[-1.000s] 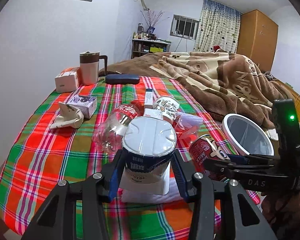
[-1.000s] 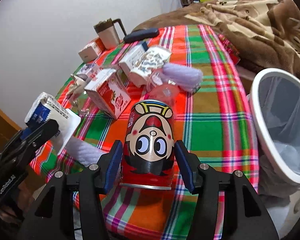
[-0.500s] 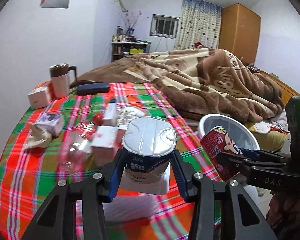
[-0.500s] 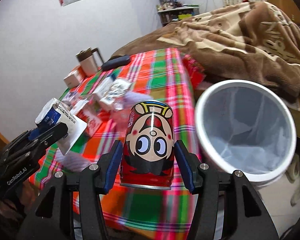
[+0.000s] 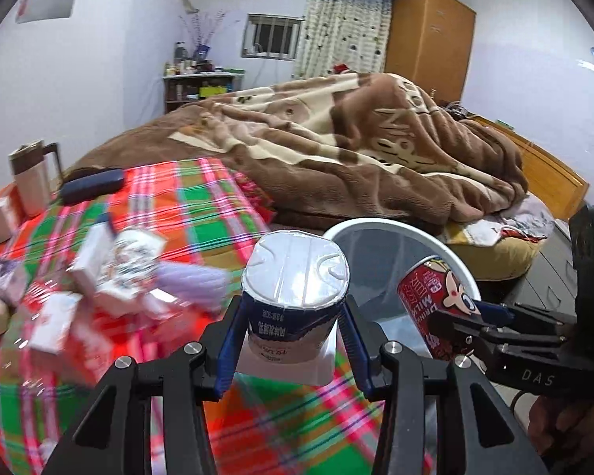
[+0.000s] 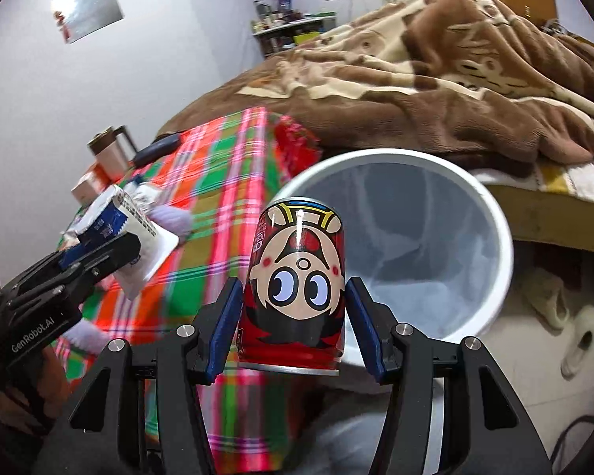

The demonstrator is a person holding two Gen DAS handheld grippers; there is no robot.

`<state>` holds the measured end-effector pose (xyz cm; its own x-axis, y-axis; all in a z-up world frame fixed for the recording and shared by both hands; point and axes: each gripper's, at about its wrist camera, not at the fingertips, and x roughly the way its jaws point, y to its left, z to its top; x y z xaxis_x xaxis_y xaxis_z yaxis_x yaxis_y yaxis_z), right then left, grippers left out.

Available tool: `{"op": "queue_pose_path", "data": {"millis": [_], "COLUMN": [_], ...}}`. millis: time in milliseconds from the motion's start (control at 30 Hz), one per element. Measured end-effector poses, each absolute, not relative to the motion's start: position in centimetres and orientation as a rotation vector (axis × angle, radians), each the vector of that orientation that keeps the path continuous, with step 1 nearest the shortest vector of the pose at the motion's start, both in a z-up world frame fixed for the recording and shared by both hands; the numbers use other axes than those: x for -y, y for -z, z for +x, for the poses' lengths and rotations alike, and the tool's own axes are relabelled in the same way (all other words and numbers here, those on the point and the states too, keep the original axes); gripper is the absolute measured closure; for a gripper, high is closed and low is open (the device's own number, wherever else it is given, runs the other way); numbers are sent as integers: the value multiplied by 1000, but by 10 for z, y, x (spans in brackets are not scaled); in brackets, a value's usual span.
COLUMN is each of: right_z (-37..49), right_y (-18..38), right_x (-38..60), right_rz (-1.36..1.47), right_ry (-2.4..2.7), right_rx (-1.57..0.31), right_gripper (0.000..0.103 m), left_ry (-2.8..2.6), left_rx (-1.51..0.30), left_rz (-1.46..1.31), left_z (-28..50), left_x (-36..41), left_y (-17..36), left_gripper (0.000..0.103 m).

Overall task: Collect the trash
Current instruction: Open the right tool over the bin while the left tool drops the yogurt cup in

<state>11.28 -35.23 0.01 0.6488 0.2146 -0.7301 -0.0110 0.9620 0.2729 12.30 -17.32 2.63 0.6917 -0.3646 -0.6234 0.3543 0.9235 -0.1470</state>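
My left gripper (image 5: 291, 340) is shut on a white and blue milk carton (image 5: 293, 297), held above the table's edge. My right gripper (image 6: 295, 312) is shut on a red drink can with a cartoon face (image 6: 297, 277). The same can (image 5: 435, 308) shows at the right of the left wrist view, over the white bin (image 5: 380, 233). In the right wrist view the bin (image 6: 495, 237), lined with a clear bag, lies just beyond the can. The left gripper with its carton (image 6: 126, 237) appears at the left there.
More trash lies blurred on the plaid tablecloth (image 5: 202, 213): small cartons (image 5: 95, 265) and a purple-white wrapper (image 5: 190, 281). A mug (image 5: 31, 182), small boxes and a dark case (image 5: 91, 186) stand at the far side. A bed with a brown blanket (image 5: 356, 150) is behind the bin.
Both grippers have swung to the right, away from the table's trash and toward the bin. The bin now looms large and close in both views. Each grip is unchanged.
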Motion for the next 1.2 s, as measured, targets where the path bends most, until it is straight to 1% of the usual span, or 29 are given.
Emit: {"op": "queue_pose_path", "data": {"millis": [400,700,767,800,833,1200], "right_z": [120,124,125,125,124,115], "right_y": [15,20,19,19,18,10], "right_x": [386,393,394,394,395,394], "right_rz": [258,260,263,265,269,280], "right_ry": [-29,-13,-15,-14,-13,-23], "right_rx": [-905,-927,-921,-917,-913,-875], "right_gripper": [48,48,48,48,48,48], "left_ry": [555,607,616,618,618,593], "left_rx": [-753,-817,-815,-811,-806,-783], "left_rz": [-5,3,-4,-8,-10,-20], "left_z": [165,178,178,178,178,168], "left_x": [243,256,256,256,255,243], "left_y": [-3,17,17,16,16,9], "left_gripper": [56,55,53,47,44,44]}}
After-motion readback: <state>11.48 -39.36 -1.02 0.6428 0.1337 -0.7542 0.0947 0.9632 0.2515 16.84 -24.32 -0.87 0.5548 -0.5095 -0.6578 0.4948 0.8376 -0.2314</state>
